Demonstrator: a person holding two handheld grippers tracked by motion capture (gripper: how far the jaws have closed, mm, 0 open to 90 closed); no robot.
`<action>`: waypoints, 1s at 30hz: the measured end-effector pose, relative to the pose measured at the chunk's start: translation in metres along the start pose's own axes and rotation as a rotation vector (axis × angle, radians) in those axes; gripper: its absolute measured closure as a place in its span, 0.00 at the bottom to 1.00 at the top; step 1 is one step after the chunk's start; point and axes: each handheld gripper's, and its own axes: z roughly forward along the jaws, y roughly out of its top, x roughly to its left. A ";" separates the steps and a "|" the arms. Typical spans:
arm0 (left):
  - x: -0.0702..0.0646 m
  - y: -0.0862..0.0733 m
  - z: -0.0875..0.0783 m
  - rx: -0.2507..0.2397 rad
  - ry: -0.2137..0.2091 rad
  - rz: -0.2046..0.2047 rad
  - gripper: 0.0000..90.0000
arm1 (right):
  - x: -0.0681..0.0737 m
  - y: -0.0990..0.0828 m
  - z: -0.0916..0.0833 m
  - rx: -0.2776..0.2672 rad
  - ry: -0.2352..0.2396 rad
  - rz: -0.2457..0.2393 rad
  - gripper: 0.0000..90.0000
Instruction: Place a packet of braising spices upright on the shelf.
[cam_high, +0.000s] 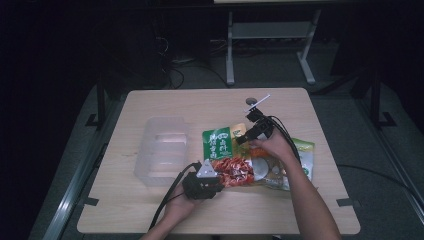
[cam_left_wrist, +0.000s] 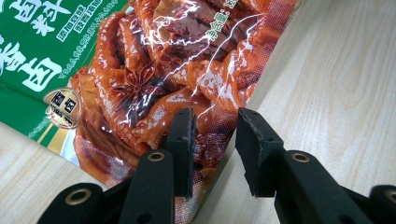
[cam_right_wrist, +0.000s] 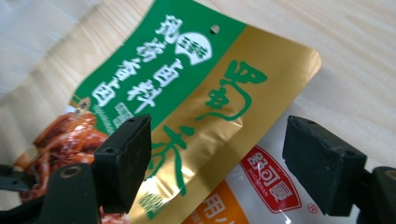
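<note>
Pale wood makes up the worktop, smooth and flat, in a dark room. On it lie shiny, crinkly food packets beside a clear plastic box. The left gripper has its jaws partly closed around the edge of the red and green packet, not yet pinching it. The right gripper hangs with jaws wide open over the gold packet. I think the step is picking up; next, squeeze shut gently on the thin edge.

A lab or test room: a bare wooden surface stands alone, with loose cables and a metal stand's legs on the dark floor beyond it.
</note>
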 end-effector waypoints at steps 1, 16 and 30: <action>0.000 0.000 0.000 0.000 0.002 0.000 0.74 | -0.001 0.000 0.002 0.010 -0.002 0.012 0.27; 0.001 -0.001 0.000 -0.003 0.008 -0.010 0.73 | -0.003 -0.005 0.006 0.027 0.086 0.026 0.88; 0.007 0.003 -0.011 -0.098 -0.020 -0.128 0.42 | 0.017 -0.021 -0.038 -0.123 0.125 -0.085 1.00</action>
